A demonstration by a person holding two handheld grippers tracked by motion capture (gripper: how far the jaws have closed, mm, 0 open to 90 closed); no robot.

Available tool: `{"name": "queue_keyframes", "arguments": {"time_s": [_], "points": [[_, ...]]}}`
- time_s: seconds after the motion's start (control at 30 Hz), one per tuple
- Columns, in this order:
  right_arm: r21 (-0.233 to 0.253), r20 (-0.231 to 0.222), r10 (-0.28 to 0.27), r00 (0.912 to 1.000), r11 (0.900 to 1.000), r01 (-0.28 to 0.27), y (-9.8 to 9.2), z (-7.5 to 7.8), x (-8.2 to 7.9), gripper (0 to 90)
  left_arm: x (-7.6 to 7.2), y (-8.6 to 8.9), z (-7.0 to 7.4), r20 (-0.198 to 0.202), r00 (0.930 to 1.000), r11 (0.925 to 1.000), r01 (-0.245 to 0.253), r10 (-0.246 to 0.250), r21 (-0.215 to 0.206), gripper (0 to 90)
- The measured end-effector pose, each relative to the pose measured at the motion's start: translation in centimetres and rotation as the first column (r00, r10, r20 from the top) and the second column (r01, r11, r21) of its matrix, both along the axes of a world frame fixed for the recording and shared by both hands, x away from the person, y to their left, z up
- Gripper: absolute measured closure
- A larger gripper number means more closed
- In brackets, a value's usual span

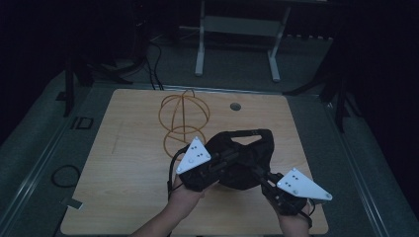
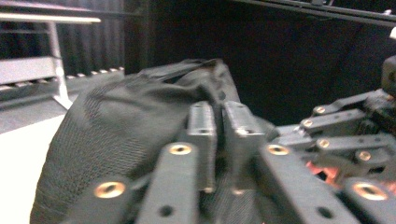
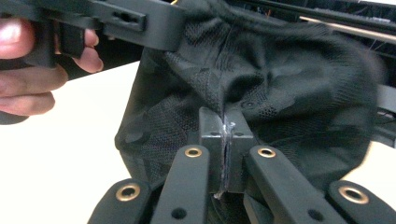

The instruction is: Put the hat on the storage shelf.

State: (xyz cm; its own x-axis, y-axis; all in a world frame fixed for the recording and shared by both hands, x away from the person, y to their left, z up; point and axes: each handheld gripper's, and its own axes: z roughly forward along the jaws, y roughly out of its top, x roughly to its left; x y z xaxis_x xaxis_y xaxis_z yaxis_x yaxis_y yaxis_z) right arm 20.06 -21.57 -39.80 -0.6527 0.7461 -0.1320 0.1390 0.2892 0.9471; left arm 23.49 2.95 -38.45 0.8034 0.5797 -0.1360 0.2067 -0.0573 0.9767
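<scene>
Both claws, left gripper and right gripper, clenched on black cap at frame centre; thin mesh pinch may slip if pulled apart.

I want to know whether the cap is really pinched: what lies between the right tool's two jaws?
A fold of the black mesh cap lies between them; the right tool is shut on it, as the right gripper view shows.

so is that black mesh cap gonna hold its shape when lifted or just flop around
Probably floppy: the black mesh cap creases and bunches where the right gripper pinches it. It likely sags between the right gripper and the left gripper, both shut on fabric. It looks thin and perforated, so probably light, and unlikely to slip.
</scene>
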Motion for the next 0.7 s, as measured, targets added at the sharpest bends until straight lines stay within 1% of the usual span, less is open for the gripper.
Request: {"name": "queue_keyframes", "arguments": {"time_s": [0.03, 0.07, 0.1, 0.13, 0.2, 0.23, 0.27, 0.3, 0.33, 0.37, 0.4, 0.43, 0.47, 0.53, 0.57, 0.6, 0.63, 0.67, 0.7], "points": [[-0.002, -0.003, 0.007, 1.0000, 1.000, -0.007, 0.0, 0.1, 0.1, 89.2, -0.1, 0.5, 0.1, 0.009, 1.0000, 1.0000, -0.001, 0.001, 0.004, 77.2], [0.001, -0.005, 0.010, 0.9999, 1.000, -0.010, -0.1, 0.3, 0.2, 89.2, -0.1, 0.5, 0.1, 0.009, 1.0000, 1.0000, -0.001, 0.001, 0.004, 73.5], [0.000, 0.002, 0.008, 1.0000, 1.000, -0.008, -0.1, 0.4, 0.2, 89.2, -0.1, 0.8, 0.1, 0.009, 0.9999, 0.9998, 0.008, -0.008, 0.016, 70.2], [-0.003, 0.004, 0.010, 0.9999, 1.000, -0.010, -0.2, 0.6, 0.3, 89.2, -0.3, 1.3, 0.0, 0.012, 0.9999, 0.9996, 0.007, -0.007, 0.028, 66.7], [0.004, 0.008, 0.008, 0.9999, 1.000, -0.008, -0.3, 0.7, 0.3, 89.2, -0.3, 1.5, -0.1, 0.012, 0.9999, 0.9994, 0.012, -0.012, 0.033, 56.9], [0.011, 0.006, 0.010, 0.9999, 1.000, -0.010, -0.4, 0.9, 0.3, 89.2, -0.4, 1.8, -0.2, 0.016, 0.9999, 0.9991, 0.001, -0.001, 0.041, 56.9], [0.015, 0.012, 0.011, 0.9999, 1.000, -0.011, -0.5, 1.1, 0.3, 89.2, -0.5, 2.1, -0.3, 0.020, 0.9997, 0.9988, -0.014, 0.013, 0.046, 51.3], [0.031, 0.016, 0.019, 0.9997, 0.999, -0.020, -0.7, 1.5, 0.4, 89.2, -0.6, 2.5, -0.5, 0.023, 0.9996, 0.9986, -0.014, 0.013, 0.051, 46.5], [0.028, 0.022, 0.022, 0.9995, 0.999, -0.023, -0.8, 1.7, 0.4, 89.2, -0.7, 3.3, -0.8, 0.021, 0.9987, 0.9967, -0.047, 0.046, 0.066, 41.6], [0.025, 0.027, 0.020, 0.9994, 0.999, -0.021, -0.8, 2.0, 0.5, 89.2, -0.7, 3.3, -0.8, 0.021, 0.9987, 0.9967, -0.047, 0.046, 0.066, 37.5], [0.027, 0.028, 0.027, 0.9993, 0.999, -0.027, -0.9, 2.2, 0.5, 89.1, -0.8, 4.3, -1.1, 0.016, 0.9970, 0.9945, -0.076, 0.075, 0.072, 35.6], [0.022, 0.032, 0.028, 0.9991, 0.999, -0.029, -0.9, 2.5, 0.6, 89.2, -0.8, 4.7, -1.2, 0.015, 0.9962, 0.9934, -0.087, 0.086, 0.074, 31.6], [0.018, 0.039, 0.028, 0.9988, 0.999, -0.029, -0.8, 2.8, 0.7, 89.1, -0.8, 4.7, -1.2, 0.015, 0.9962, 0.9934, -0.087, 0.086, 0.074, 27.5], [0.017, 0.047, 0.037, 0.9982, 0.999, -0.038, -0.7, 3.3, 0.9, 89.1, -0.8, 5.6, -1.4, 0.018, 0.9935, 0.9896, -0.114, 0.113, 0.088, 19.5], [0.015, 0.052, 0.037, 0.9979, 0.999, -0.038, -0.6, 3.6, 1.0, 89.1, -0.8, 6.0, -1.5, 0.026, 0.9930, 0.9890, -0.117, 0.115, 0.091, 14.2], [0.017, 0.056, 0.041, 0.9976, 0.999, -0.042, -0.5, 3.9, 1.1, 89.1, -0.8, 6.8, -1.6, 0.044, 0.9894, 0.9848, -0.142, 0.138, 0.100, 13.0], [0.021, 0.059, 0.047, 0.9972, 0.999, -0.048, -0.4, 4.2, 1.2, 89.1, -0.8, 7.2, -1.7, 0.058, 0.9876, 0.9835, -0.151, 0.146, 0.099, 11.0], [0.021, 0.059, 0.047, 0.9972, 0.999, -0.048, -0.4, 4.2, 1.2, 89.1, -0.8, 7.2, -1.7, 0.058, 0.9876, 0.9835, -0.151, 0.146, 0.099, 8.2], [0.021, 0.060, 0.062, 0.9963, 0.998, -0.064, -0.1, 4.7, 1.6, 89.1, -0.9, 8.0, -1.8, 0.080, 0.9814, 0.9767, -0.183, 0.174, 0.112, 7.1]]}}
